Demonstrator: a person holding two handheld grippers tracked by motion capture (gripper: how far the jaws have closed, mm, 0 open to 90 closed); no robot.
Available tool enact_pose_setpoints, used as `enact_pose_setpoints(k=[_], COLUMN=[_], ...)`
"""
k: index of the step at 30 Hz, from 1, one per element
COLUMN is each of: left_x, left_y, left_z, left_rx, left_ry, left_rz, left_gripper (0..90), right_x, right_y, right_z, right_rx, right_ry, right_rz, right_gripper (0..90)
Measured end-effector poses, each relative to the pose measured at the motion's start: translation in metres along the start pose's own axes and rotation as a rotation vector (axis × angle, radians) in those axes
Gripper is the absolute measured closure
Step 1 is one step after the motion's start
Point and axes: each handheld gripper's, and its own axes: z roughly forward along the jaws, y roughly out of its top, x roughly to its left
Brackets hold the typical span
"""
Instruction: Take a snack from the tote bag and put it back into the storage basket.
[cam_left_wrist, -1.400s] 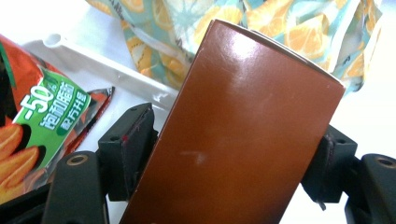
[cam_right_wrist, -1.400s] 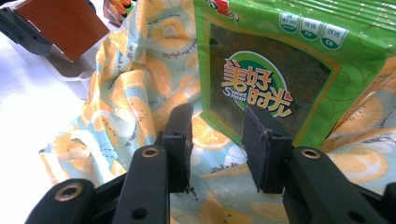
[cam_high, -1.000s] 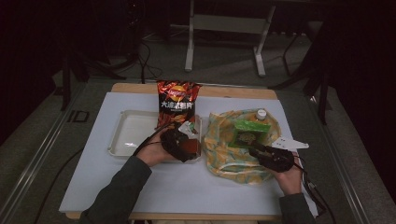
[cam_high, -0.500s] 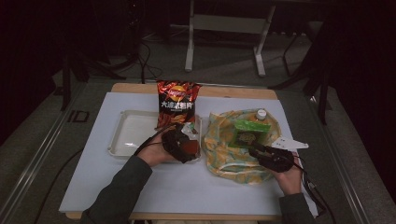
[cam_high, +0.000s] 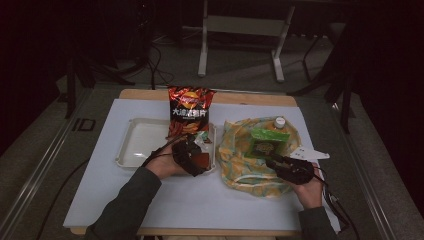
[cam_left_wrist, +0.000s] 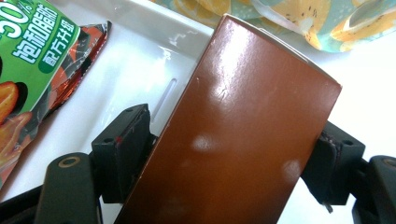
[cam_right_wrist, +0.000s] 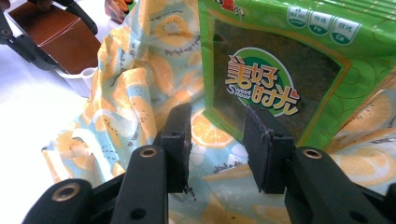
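Fingers of the left gripper (cam_left_wrist: 224, 172) kept pinching the brown box (cam_left_wrist: 233, 135) over the white tray (cam_high: 140, 145); right gripper (cam_right_wrist: 217, 140) stayed spread before the green seaweed packet (cam_right_wrist: 280, 70).

The brown box (cam_left_wrist: 233, 135) runs off the bottom edge in the left gripper view, so its lower end can't be seen. It also hides most of the tray (cam_left_wrist: 140, 60) there. The green packet (cam_right_wrist: 280, 70) gets cropped at the top and right edges in the right gripper view. From above, the bottle (cam_high: 280, 121) is mostly buried behind that packet.
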Motion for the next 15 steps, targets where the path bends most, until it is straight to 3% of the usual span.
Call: enact_pose_setpoints(k=[11,15], left_x=[0.0003,-0.0004], left_y=[0.0064,0.0089], left_z=[0.0057,0.0073], left_rx=[0.002,-0.032], left_ry=[-0.029,-0.037], left_rz=[-0.048,-0.058], left_gripper=[22.0,21.1], right_x=[-0.0002,-0.0001], right_y=[0.0,0.0], right_z=[0.0005,0.0008], right_rx=[0.002,0.005], right_ry=[0.005,0.007], right_rz=[-0.002,0.002], right_gripper=[61.5,60.9])
